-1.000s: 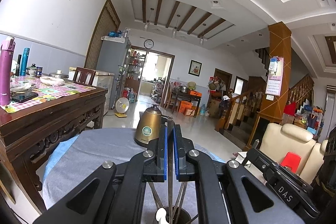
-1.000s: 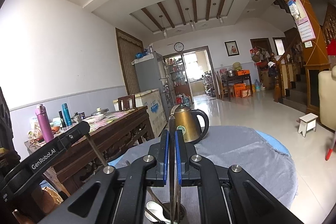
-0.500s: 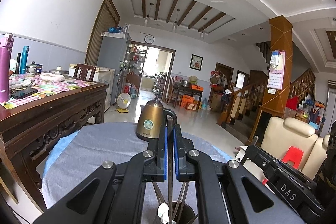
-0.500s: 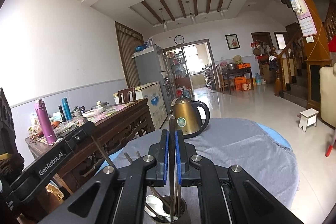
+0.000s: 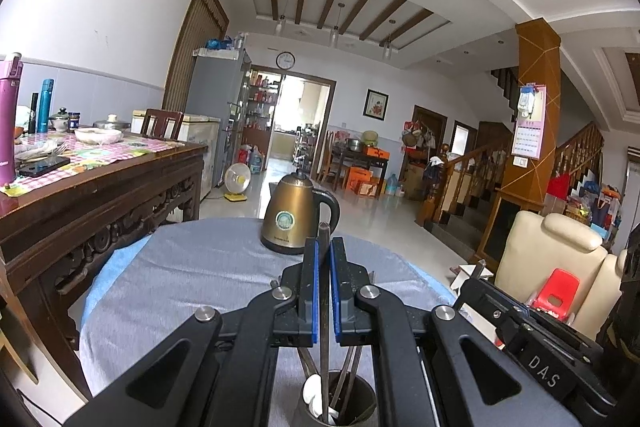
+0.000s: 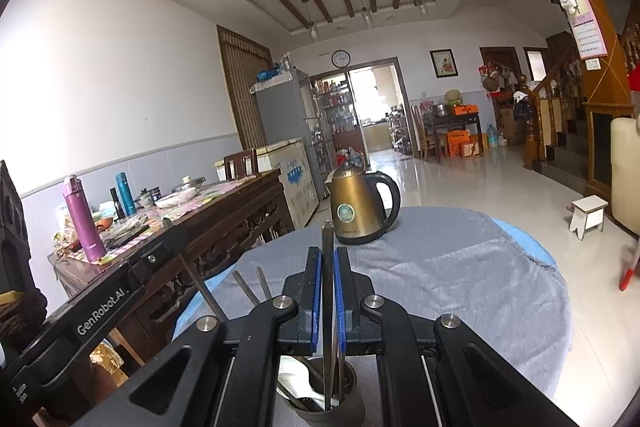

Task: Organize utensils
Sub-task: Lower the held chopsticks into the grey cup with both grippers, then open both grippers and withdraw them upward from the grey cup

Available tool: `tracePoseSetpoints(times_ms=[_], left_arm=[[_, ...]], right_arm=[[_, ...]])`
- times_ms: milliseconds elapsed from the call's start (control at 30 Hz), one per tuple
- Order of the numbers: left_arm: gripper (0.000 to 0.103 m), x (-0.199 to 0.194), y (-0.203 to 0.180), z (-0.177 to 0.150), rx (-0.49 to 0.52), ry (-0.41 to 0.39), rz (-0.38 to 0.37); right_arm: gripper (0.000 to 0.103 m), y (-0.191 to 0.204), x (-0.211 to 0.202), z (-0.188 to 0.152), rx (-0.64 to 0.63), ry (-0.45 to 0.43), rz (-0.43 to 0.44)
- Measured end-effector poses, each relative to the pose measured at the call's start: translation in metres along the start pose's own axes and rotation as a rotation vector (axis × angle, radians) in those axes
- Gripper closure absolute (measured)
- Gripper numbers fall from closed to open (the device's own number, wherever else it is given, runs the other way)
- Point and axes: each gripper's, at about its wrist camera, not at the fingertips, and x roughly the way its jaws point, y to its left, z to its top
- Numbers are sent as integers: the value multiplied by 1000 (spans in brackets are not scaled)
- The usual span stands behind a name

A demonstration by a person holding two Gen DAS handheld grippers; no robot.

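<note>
Meanwhile, chopsticks are lowered into the holder.
One chopstick (image 5: 323,307) is clenched in each claw above the holder (image 6: 324,403); its rim could be clipped, tipping it.

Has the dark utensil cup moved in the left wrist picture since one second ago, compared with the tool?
Yes. The dark cup now shows more fully below the left tool, whose jaws stay fixed in view; earlier only its rim showed at the bottom edge.

kettle (image 5: 296,215): on the table (image 5: 192,279), at its far side
utensil cup (image 5: 340,405): near edge, before the kettle
sideboard (image 5: 100,187): left of the table
</note>
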Motion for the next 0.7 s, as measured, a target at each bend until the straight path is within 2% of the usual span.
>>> tracePoseSetpoints(times_ms=[233, 700], left_arm=[[97, 7, 0, -6, 14, 40, 17], [97, 19, -1, -16, 13, 110, 34]], right_arm=[[96, -5, 12, -10, 18, 64, 4], [96, -10, 27, -20, 45, 127, 6]])
